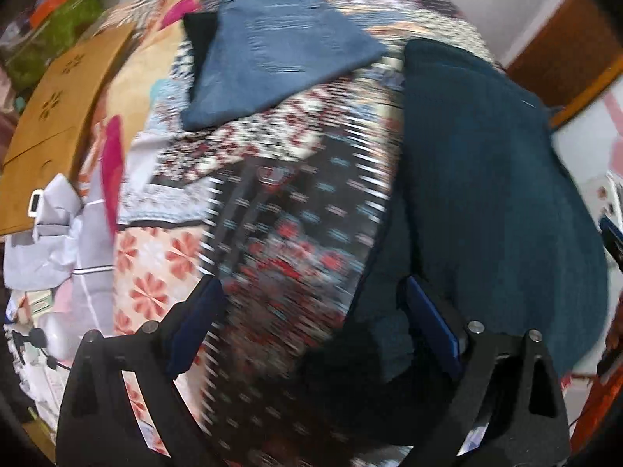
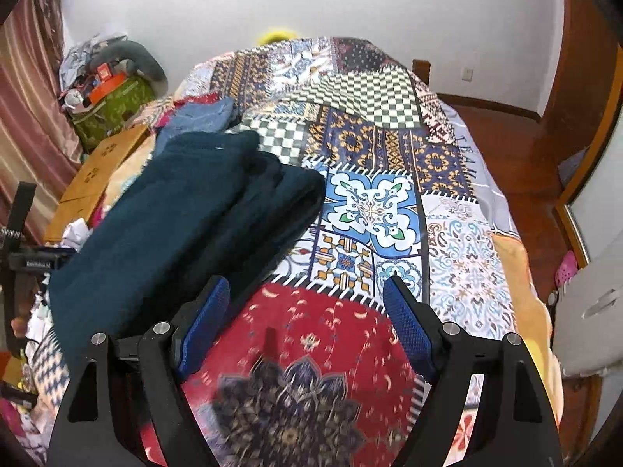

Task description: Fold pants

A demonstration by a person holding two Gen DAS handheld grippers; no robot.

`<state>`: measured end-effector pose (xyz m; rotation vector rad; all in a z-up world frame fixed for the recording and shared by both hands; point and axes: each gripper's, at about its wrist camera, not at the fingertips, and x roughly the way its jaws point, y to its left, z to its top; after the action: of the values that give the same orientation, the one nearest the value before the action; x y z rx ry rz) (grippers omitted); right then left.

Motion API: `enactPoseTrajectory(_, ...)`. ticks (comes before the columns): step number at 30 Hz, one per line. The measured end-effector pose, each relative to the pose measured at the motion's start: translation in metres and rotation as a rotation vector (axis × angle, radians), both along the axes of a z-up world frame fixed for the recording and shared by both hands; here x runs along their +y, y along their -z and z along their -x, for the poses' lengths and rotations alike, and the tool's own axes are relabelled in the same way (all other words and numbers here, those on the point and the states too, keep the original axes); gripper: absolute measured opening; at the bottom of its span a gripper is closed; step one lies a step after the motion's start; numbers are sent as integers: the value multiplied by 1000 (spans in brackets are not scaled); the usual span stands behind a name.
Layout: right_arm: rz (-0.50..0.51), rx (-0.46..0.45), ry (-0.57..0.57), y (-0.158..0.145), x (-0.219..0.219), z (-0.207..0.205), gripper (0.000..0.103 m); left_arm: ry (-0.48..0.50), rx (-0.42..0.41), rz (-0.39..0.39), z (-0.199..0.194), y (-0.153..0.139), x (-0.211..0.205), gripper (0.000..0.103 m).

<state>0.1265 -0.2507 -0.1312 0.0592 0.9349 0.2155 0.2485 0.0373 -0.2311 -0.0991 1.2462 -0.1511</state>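
Dark teal pants (image 1: 486, 194) lie folded in layers on the patterned bedspread (image 1: 280, 214); in the right wrist view they (image 2: 187, 210) lie left of centre. My left gripper (image 1: 311, 303) is open and empty above the bedspread, with the pants' edge by its right finger (image 1: 428, 319). My right gripper (image 2: 307, 303) is open and empty over a red patch of the bedspread (image 2: 370, 194), with the pants just left of its left finger (image 2: 206, 319). The left wrist view is blurred.
A folded blue denim garment (image 1: 272, 62) lies further back on the bed, also in the right wrist view (image 2: 202, 116). A wooden board (image 1: 58, 124) and grey cloth (image 1: 58, 241) are at the left. A green bag (image 2: 113, 109) and curtain (image 2: 31, 116) stand left; wooden floor (image 2: 518, 163) lies right.
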Motion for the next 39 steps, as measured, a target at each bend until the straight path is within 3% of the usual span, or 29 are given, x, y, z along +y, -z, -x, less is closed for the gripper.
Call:
enactPoseTrajectory(5,-23,-34,-32,-8,11,17,79,31,-61,-11,19,-11,-27,95)
enactPoseTrajectory(8,-45,3,-60,6,19,20,78,26,-81,-35,22,-14,-30,95)
enactPoseTrajectory(10,-60,61,-94,23,25,19,60,29,-91,-35,24,-17,-29,95)
enactPoseTrajectory(15,-161,118,-101,36,18,14,45,60,-168,-67,29,-36,-30,95)
enactPoseTrajectory(21,-62,78,-113,19,24,3,44,102,-301,-115,17,-64,-39,96)
enactPoseTrajectory(27,-68,35,-83,6,20,-37,44,141,-404,-98,-23,-77,-53,96)
enactPoseTrajectory(31,-78,40,-80,9,23,-70,49,182,-393,-113,-60,-72,-67,96)
enactPoseTrajectory(37,-121,102,-127,28,31,-122,49,257,-262,-95,-113,-37,-81,95)
enactPoseTrajectory(39,-106,117,-139,37,36,-138,49,265,-207,-51,-126,-26,-83,79)
